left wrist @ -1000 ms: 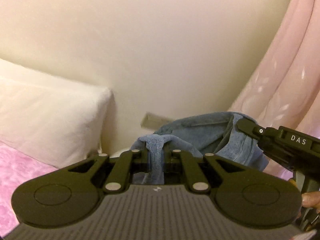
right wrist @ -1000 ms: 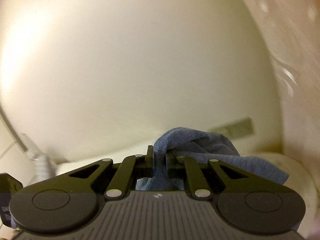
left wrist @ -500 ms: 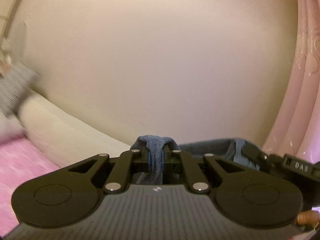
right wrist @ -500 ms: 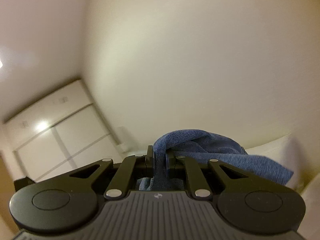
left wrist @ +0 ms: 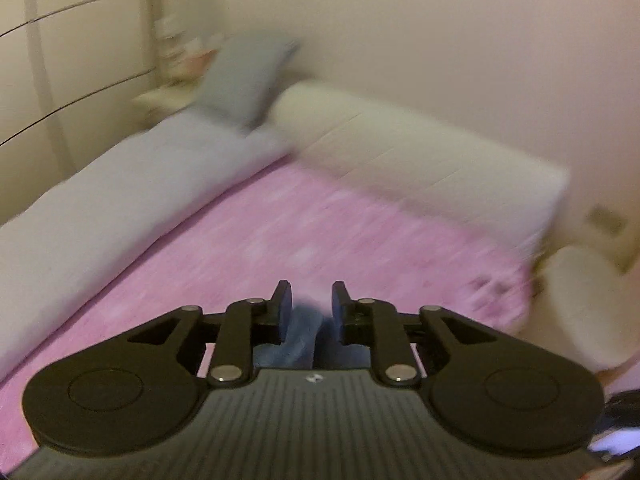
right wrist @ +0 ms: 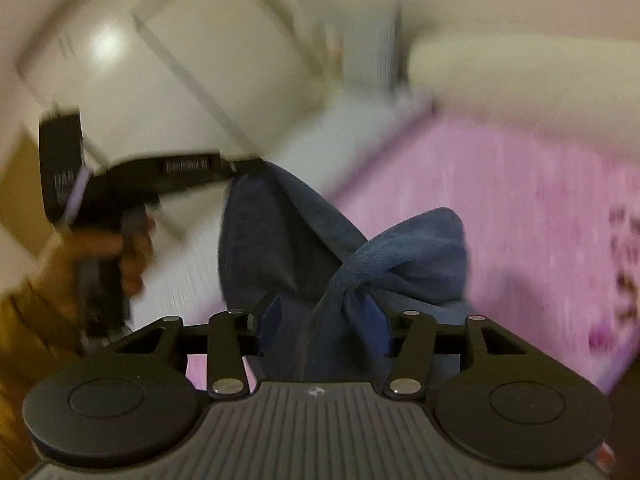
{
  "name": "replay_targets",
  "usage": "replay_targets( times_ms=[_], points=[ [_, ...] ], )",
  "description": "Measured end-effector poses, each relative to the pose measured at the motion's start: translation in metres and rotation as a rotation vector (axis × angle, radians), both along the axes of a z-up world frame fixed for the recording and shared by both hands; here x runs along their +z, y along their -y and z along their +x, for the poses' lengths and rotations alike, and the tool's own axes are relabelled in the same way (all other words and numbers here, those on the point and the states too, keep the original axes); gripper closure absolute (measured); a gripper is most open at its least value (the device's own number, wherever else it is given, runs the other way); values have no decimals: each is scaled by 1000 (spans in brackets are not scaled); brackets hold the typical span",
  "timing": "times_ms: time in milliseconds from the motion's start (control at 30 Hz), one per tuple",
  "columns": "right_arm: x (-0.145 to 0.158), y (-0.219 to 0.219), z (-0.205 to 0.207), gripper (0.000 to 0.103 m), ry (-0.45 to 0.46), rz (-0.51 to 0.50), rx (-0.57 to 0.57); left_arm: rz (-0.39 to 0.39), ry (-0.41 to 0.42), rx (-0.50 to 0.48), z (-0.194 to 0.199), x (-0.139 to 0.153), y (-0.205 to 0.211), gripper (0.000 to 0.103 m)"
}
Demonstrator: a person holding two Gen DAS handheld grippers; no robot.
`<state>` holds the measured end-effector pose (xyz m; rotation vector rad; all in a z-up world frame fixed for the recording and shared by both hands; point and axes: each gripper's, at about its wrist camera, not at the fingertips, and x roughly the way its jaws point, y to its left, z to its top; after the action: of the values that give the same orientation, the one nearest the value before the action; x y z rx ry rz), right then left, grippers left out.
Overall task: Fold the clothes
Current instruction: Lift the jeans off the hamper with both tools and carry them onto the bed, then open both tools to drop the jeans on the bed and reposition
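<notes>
A blue garment [right wrist: 320,248] hangs bunched over the pink bedspread [right wrist: 500,216]. In the right wrist view my right gripper [right wrist: 322,320] has its jaws apart with the blue cloth lying loosely between them. The left gripper [right wrist: 248,166] shows there at the left, its tip at the cloth's upper edge. In the left wrist view my left gripper [left wrist: 308,304] is open; a strip of the blue garment [left wrist: 300,336] slips down between the jaws. Both views are motion-blurred.
The pink bedspread [left wrist: 280,232] fills the middle of the left wrist view. A long grey bolster [left wrist: 120,192] lies along its left side, a cream pillow [left wrist: 420,160] at its head, a grey cushion [left wrist: 244,76] behind. White wardrobe doors [right wrist: 180,60] stand at the left.
Both grippers swung down from facing the wall to facing the bed. Both sets of jaws, shut on the blue cloth before, have opened.
</notes>
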<state>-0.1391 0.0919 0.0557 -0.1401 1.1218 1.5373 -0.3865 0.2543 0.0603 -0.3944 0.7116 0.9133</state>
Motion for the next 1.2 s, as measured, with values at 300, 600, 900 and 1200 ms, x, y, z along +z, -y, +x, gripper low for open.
replay_targets(
  times_ms=[300, 600, 900, 1200],
  points=[
    [-24, 2, -84, 44, 177, -202, 179, -277, 61, 349, -167, -97, 87, 79],
    [-96, -17, -127, 41, 286, -274, 458, -284, 75, 587, -168, -104, 192, 69],
    [-116, 13, -74, 37, 349, -257, 612, -272, 77, 761, -89, -109, 269, 68],
    [-122, 46, -36, 37, 347, -255, 655, -276, 12, 828, -41, -105, 320, 66]
  ],
)
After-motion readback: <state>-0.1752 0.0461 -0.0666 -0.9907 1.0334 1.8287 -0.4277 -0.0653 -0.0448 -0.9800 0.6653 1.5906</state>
